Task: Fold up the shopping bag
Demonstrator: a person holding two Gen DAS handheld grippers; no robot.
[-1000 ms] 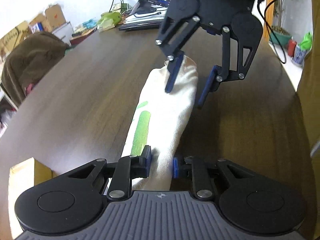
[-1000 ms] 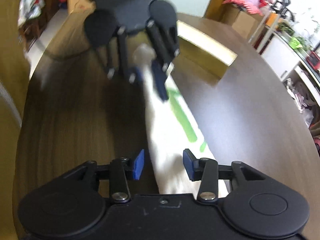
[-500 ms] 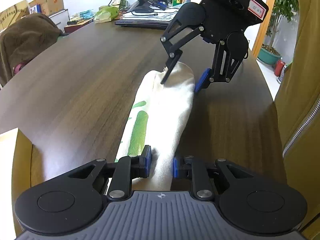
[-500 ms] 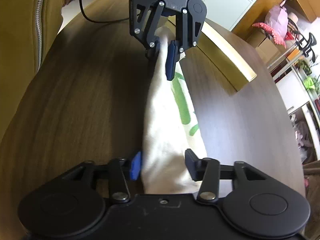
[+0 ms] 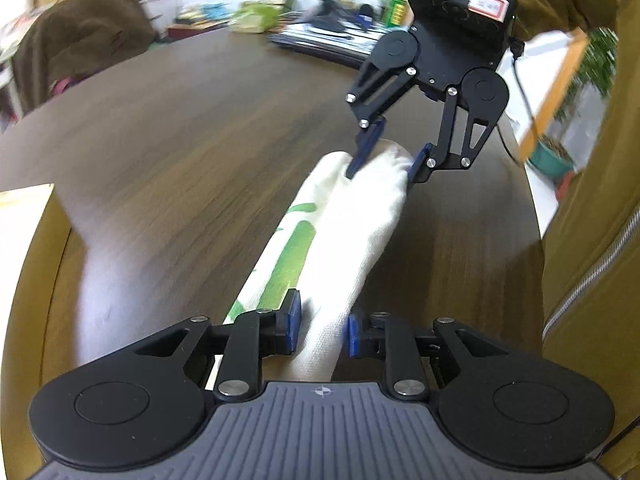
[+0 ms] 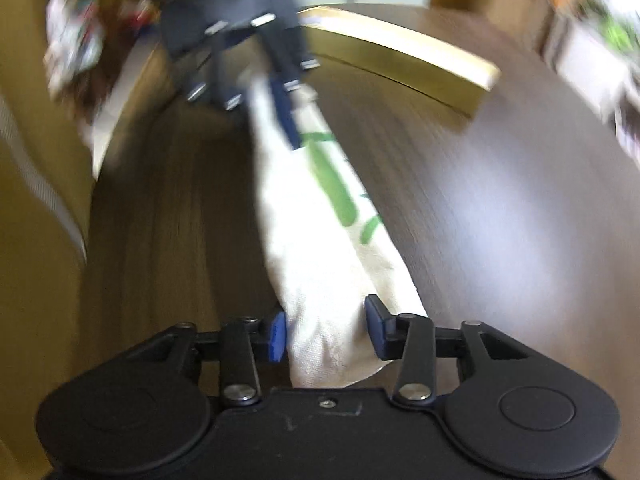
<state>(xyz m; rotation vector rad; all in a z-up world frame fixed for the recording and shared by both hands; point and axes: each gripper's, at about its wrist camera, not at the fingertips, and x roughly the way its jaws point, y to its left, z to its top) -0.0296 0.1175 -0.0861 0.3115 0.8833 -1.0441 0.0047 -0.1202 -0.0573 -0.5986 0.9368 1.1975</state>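
The shopping bag [image 5: 352, 216], cream cloth with a green print, is folded into a long narrow strip that stretches between both grippers over the dark wooden table [image 5: 180, 140]. My left gripper [image 5: 323, 326] holds the near end. Its jaws are opening, and the cloth still fills the gap between the pads. At the far end my right gripper [image 5: 384, 170] pinches the bag's rounded tip. In the right wrist view the bag [image 6: 320, 240] runs up from the right gripper [image 6: 326, 332], whose jaws are closing on the cloth, to the blurred left gripper [image 6: 260, 112].
A flat yellowish cardboard box [image 6: 400, 52] lies on the table beyond the left gripper. A chair draped in brown cloth [image 5: 80, 40] stands at the far left, and desk clutter [image 5: 320, 36] lines the far edge. A person's olive jacket [image 5: 592, 220] is at the right.
Both hands have rolled and shifted, so the bag strip now slants differently. The right jaws spread around the bag's end and have narrowed onto it; the left jaws stand slightly wider.
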